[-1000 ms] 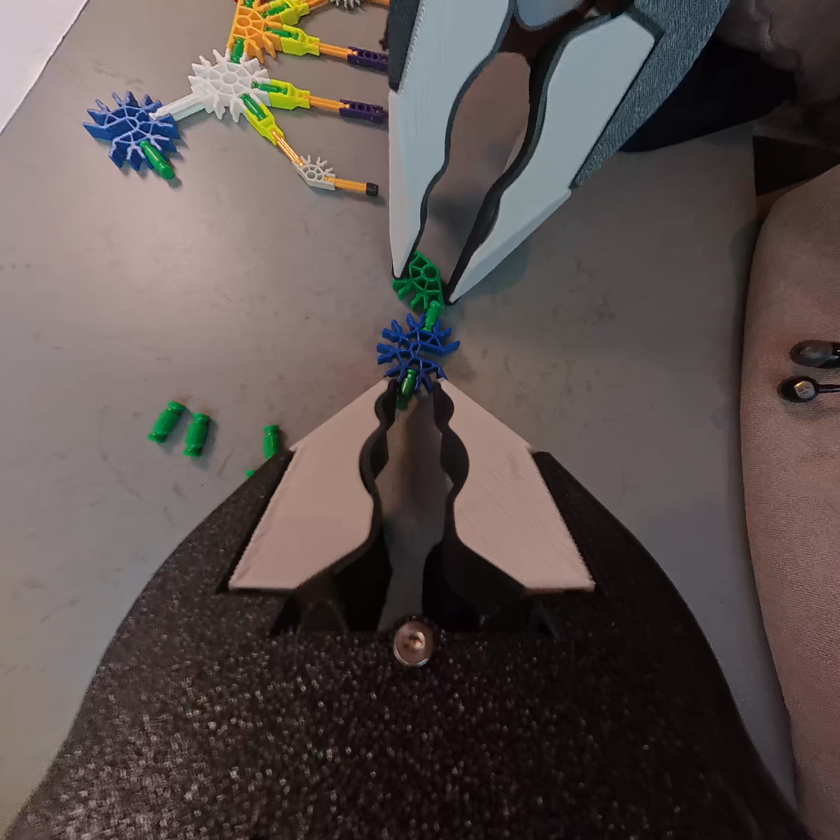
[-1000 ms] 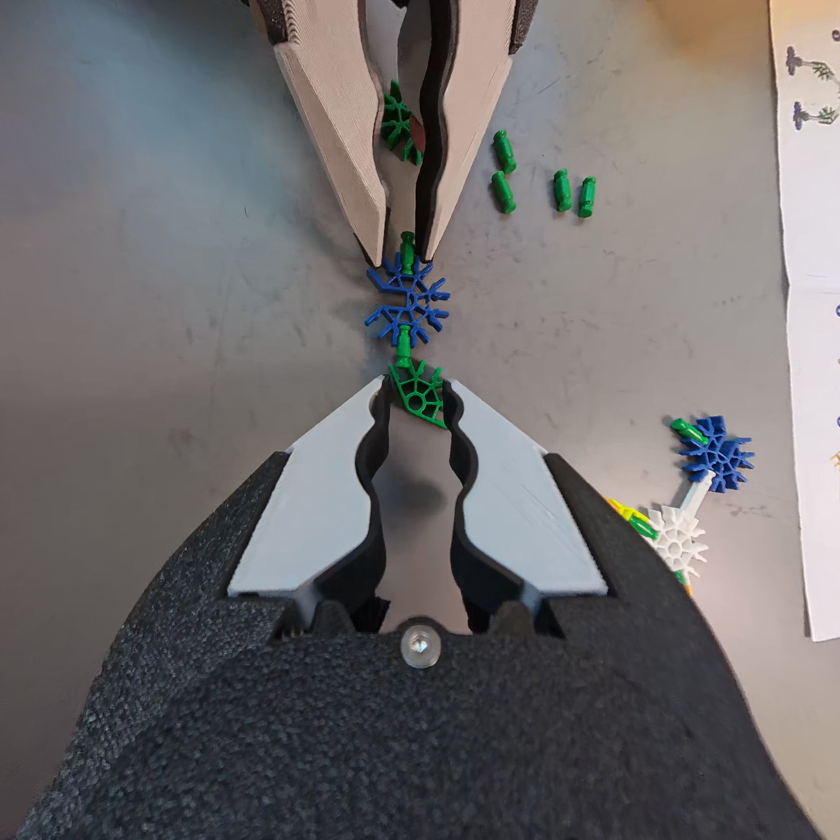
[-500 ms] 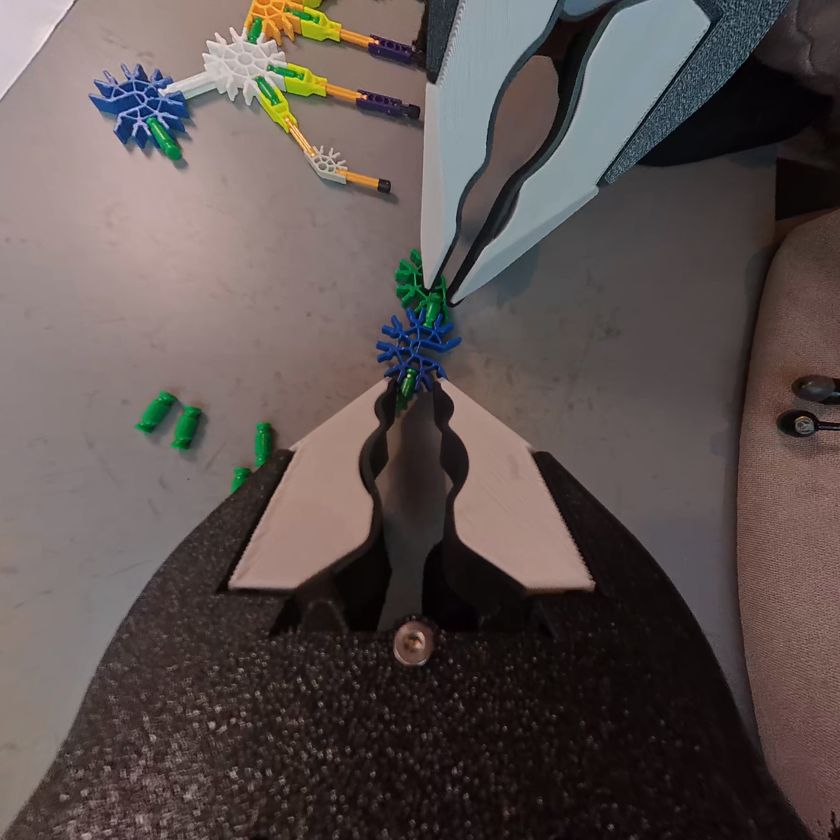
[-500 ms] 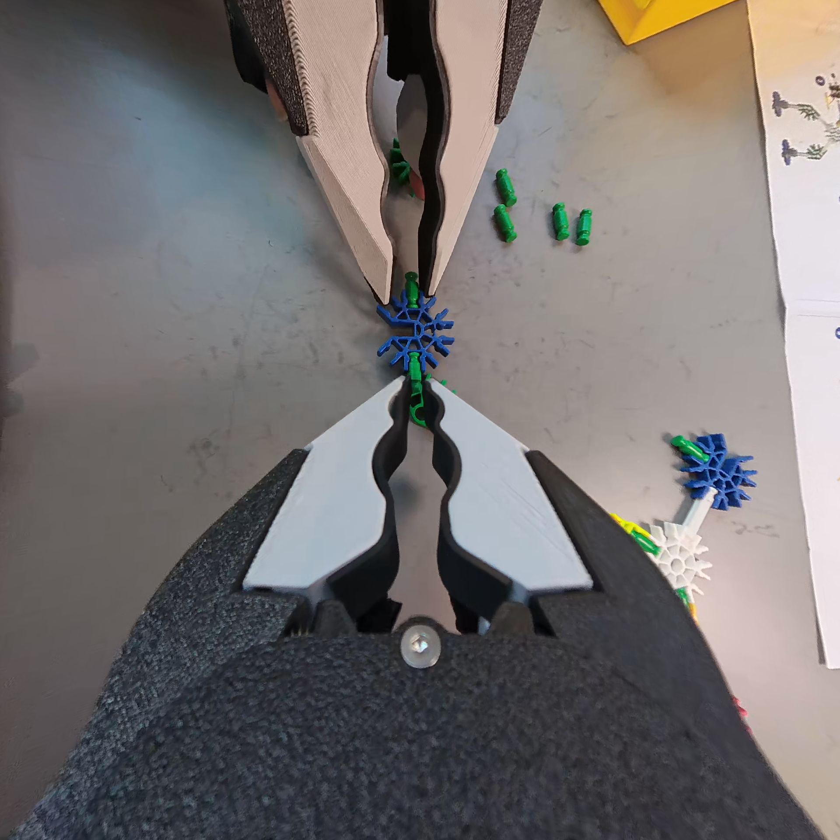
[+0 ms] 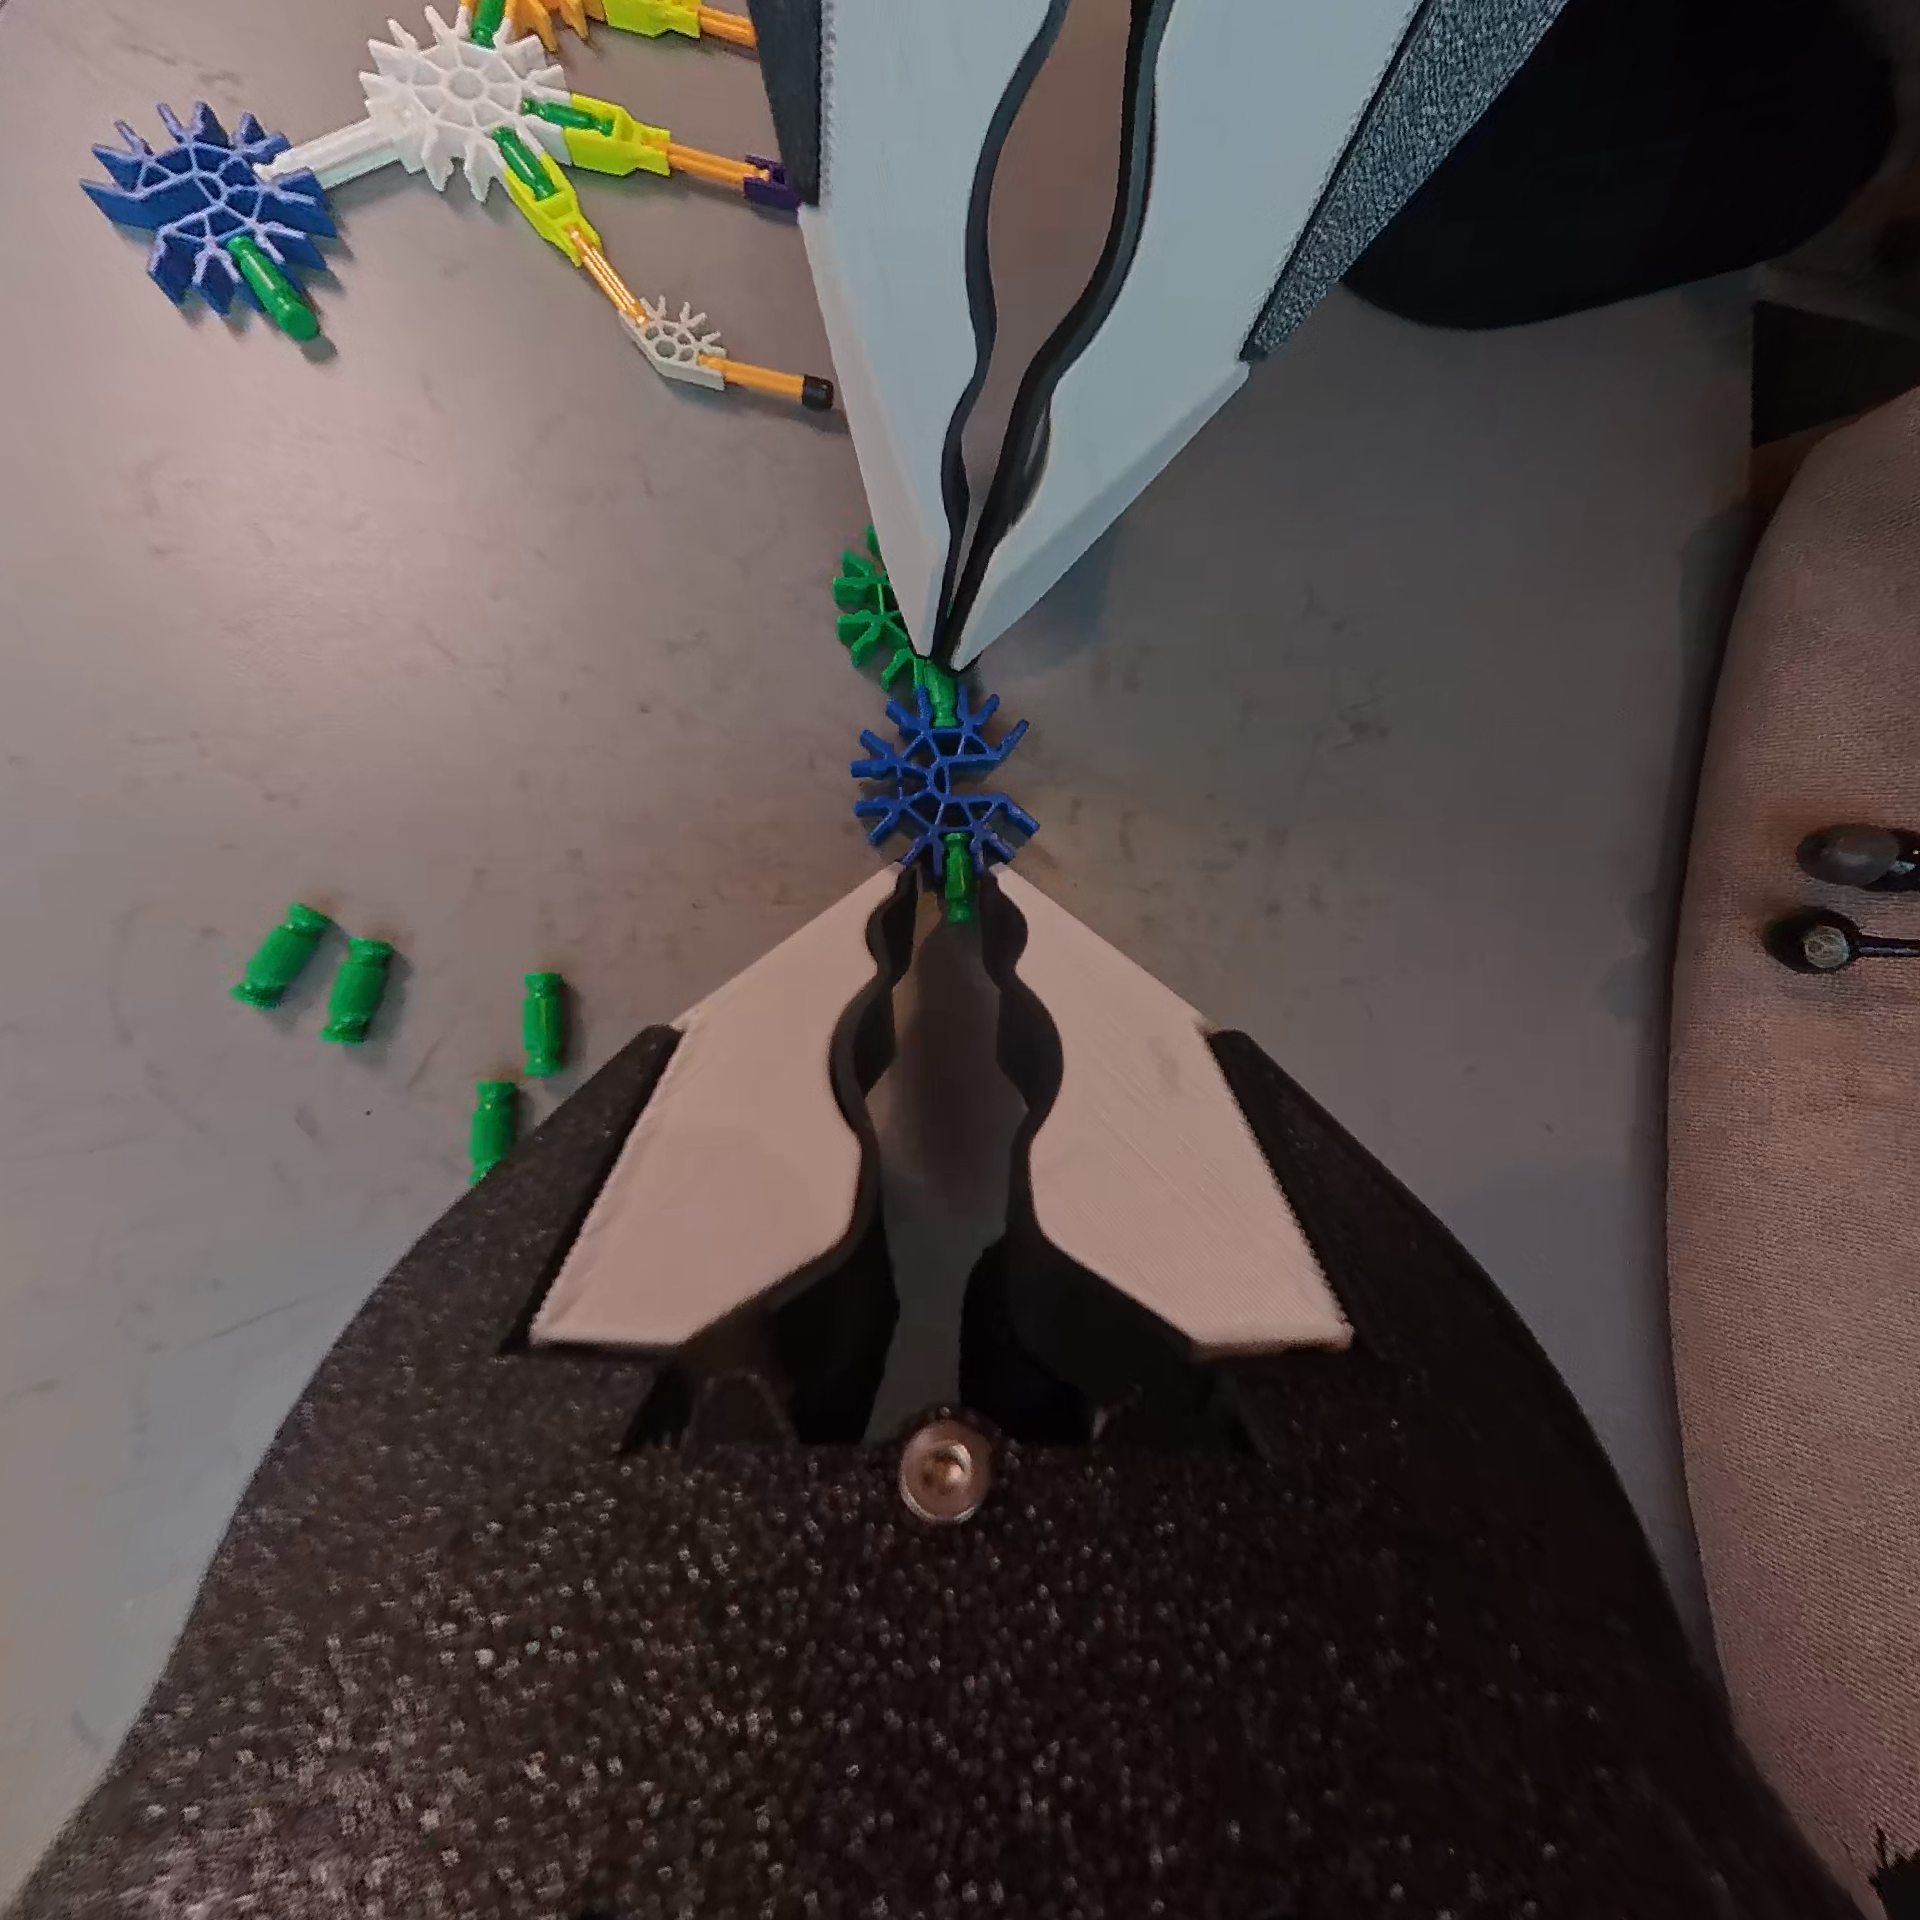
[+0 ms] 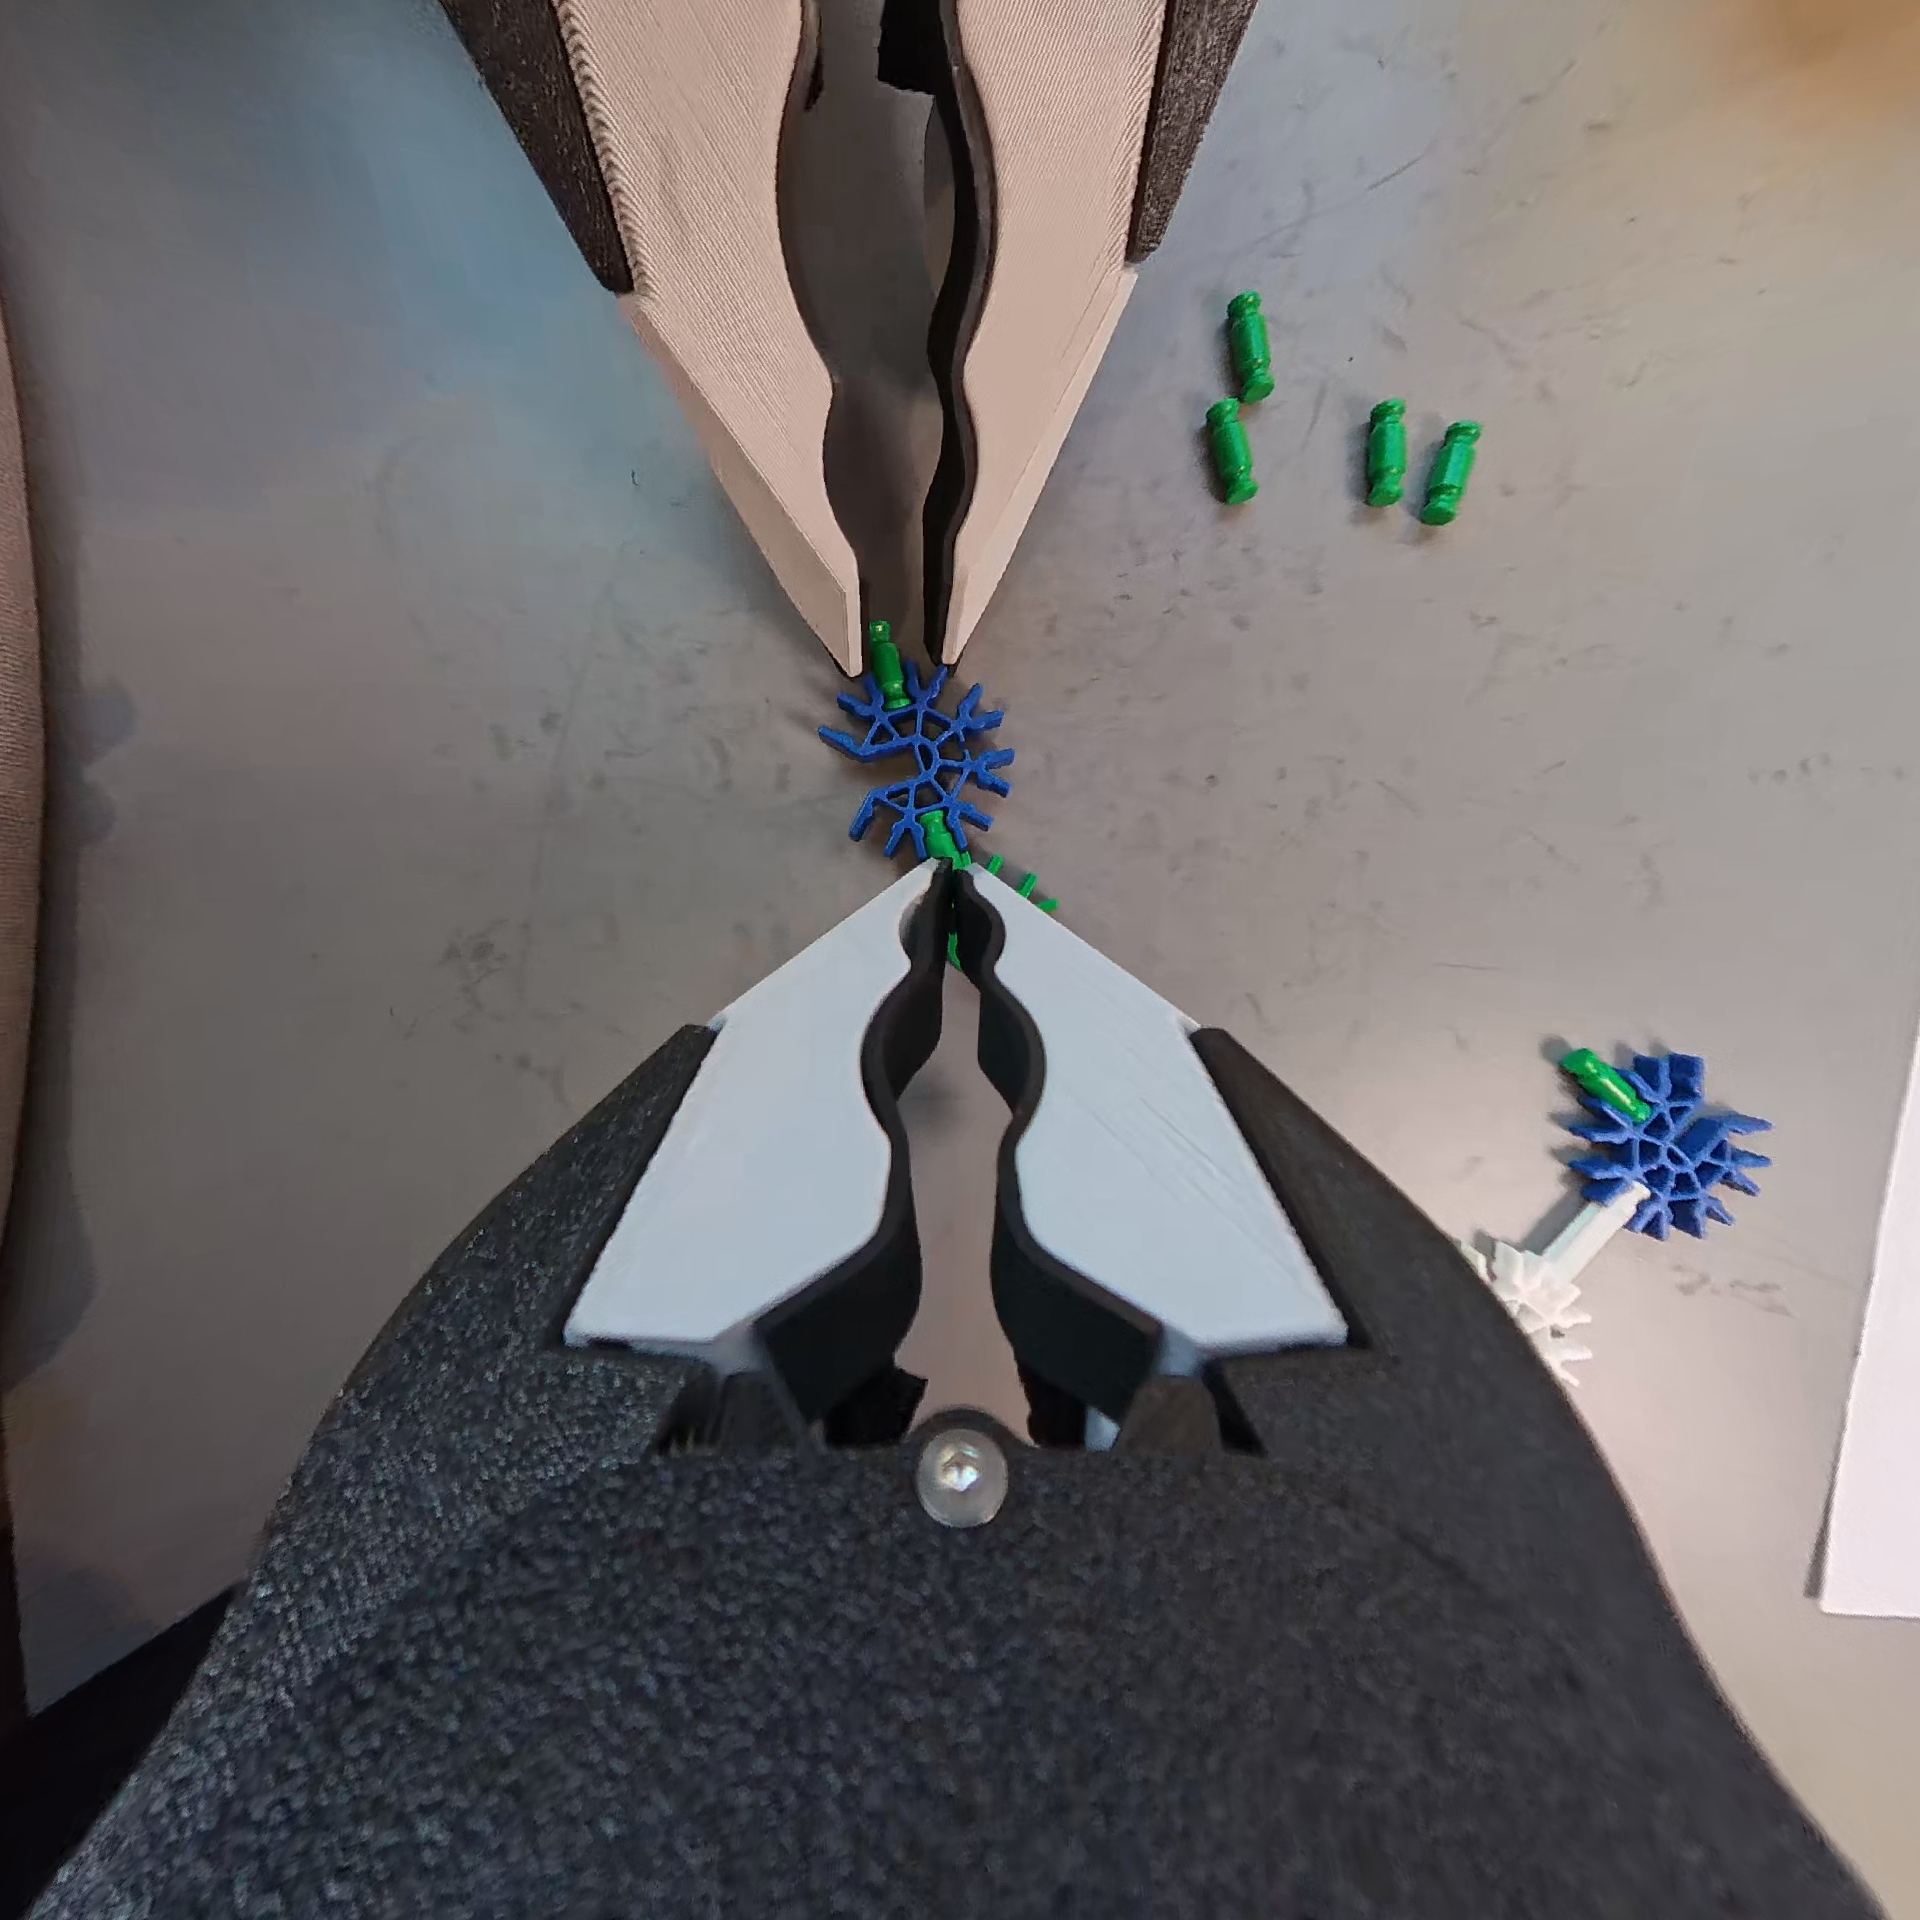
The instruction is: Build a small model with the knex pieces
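Note:
A blue snowflake connector [image 5: 940, 779] lies between the two grippers on the grey table [image 5: 416, 623], with a short green rod [image 5: 958, 894] in each end. My left gripper [image 5: 951, 883], with beige fingers, has its tips close around the near rod. It also shows in the right wrist view [image 6: 899, 655]. My right gripper [image 6: 948, 883], with light blue fingers, is shut on a green connector [image 5: 868, 613] joined to the far rod [image 6: 935, 831]. The green connector stands on edge in the jaws, mostly hidden in the right wrist view.
Several loose green rods [image 5: 312, 971] lie left of my left gripper, also seen in the right wrist view [image 6: 1351, 436]. A built piece of blue, white and yellow parts [image 5: 457, 104] lies at the back left. White paper [image 6: 1881, 1403] lies at the right edge. Beige fabric [image 5: 1818, 1247] borders the table. The grippers' ends are close to 5 centimeters from one another.
My right gripper's jaws have closed on the green connector, which has turned from flat to on edge. The blue connector has tilted slightly. My left gripper holds as before.

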